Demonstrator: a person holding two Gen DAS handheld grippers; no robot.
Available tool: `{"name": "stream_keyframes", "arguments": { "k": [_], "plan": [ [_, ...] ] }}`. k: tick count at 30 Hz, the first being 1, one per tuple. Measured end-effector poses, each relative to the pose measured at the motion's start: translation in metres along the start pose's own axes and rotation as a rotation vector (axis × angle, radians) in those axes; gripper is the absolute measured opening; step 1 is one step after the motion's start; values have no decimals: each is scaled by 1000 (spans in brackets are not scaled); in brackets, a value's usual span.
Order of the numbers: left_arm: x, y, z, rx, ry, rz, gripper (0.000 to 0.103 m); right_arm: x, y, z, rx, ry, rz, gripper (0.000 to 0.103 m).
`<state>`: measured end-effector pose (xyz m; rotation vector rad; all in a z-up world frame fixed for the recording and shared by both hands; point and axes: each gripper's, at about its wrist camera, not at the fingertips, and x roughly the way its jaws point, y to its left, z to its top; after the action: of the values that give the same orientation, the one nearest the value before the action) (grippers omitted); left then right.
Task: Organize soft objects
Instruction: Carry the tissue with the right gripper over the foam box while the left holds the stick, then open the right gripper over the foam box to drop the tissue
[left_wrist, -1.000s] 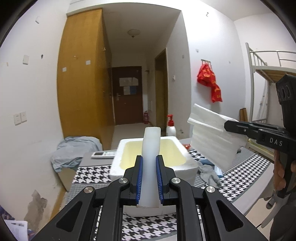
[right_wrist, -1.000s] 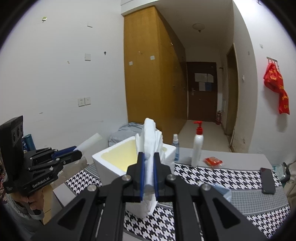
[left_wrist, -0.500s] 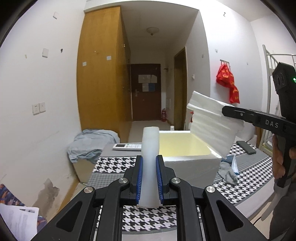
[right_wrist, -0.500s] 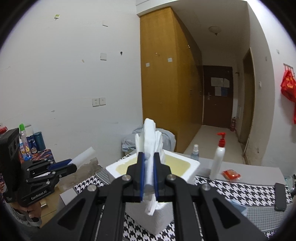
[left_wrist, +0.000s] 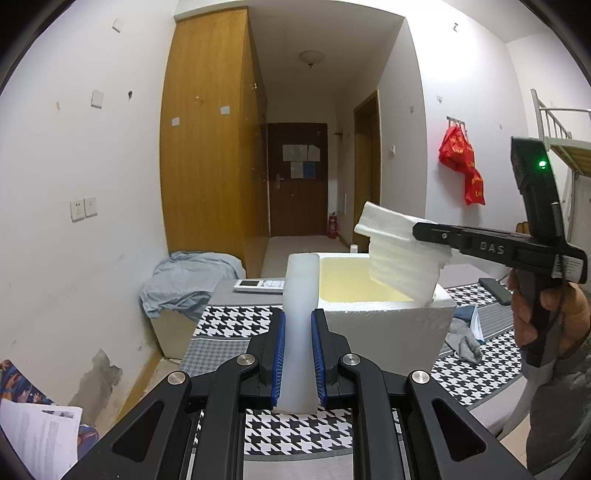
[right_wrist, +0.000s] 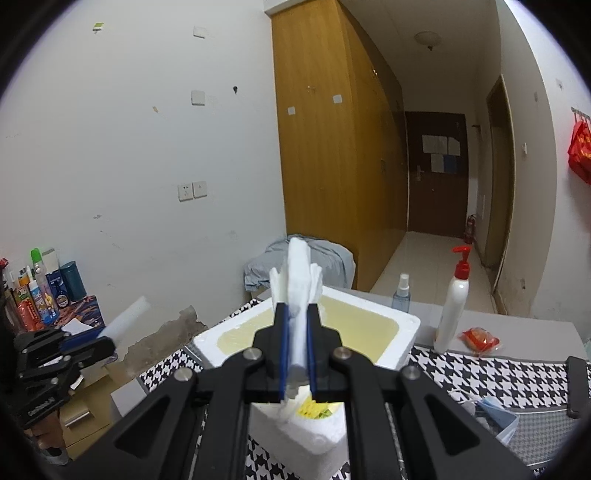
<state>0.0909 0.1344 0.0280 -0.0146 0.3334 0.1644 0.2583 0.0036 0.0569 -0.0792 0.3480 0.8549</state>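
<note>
Left gripper (left_wrist: 298, 360): blue pads closed on a smooth white foam strip (left_wrist: 300, 295), held upright, above the table's near edge. Right gripper (right_wrist: 297, 354): closed on a folded white foam sheet (right_wrist: 299, 273); in the left view the sheet (left_wrist: 402, 254) hangs over the right side of the box, lower corner just at the rim.

Surface: table (left_wrist: 236, 317) under a black-and-white houndstooth cloth with grey bands. White foam box (right_wrist: 399, 328), yellowish inside, open, sits mid-table. Remote (left_wrist: 260, 285) lies behind the box at the far left edge. Pump bottle (right_wrist: 453, 299) and small spray bottle (right_wrist: 401, 291) stand along the far edge, a red packet (right_wrist: 479, 338) just beside the pump bottle. Grey cloth (left_wrist: 463, 341) lies crumpled to the right of the box.

Room: white walls, wood wardrobe (left_wrist: 210, 147), corridor to a dark door (left_wrist: 297, 177). Red bags (left_wrist: 461, 162) hang on the right wall. Blue-grey fabric (left_wrist: 184, 277) is heaped beside the wardrobe. Bottles (right_wrist: 37, 288) crowd a low stand at left.
</note>
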Motion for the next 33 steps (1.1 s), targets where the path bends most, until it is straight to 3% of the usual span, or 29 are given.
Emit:
{"name": "stream_keyframes", "arguments": {
  "k": [11, 12, 13, 14, 15, 16, 27, 33],
  "plan": [
    [10, 7, -1, -14, 17, 14, 15, 26, 2, 1, -13, 65, -49, 12],
    [10, 7, -2, -12, 17, 14, 15, 28, 1, 1, -9, 68, -64, 23],
    [10, 6, -2, -11, 17, 15, 15, 30, 1, 2, -8, 73, -73, 51],
    [10, 5, -1, -9, 15, 14, 15, 32, 1, 1, -13, 78, -84, 68],
    [10, 5, -1, -8, 15, 13, 15, 31, 2, 0, -15, 70, -96, 92],
    [10, 5, -1, -6, 15, 14, 15, 29, 2, -1, -16, 52, -102, 98],
    [18, 8, 3, -15, 24, 4, 16, 21, 11, -5, -37, 44, -94, 103],
    [20, 7, 7, -8, 18, -5, 16, 8, 6, -4, -15, -2, -57, 103]
  ]
}}
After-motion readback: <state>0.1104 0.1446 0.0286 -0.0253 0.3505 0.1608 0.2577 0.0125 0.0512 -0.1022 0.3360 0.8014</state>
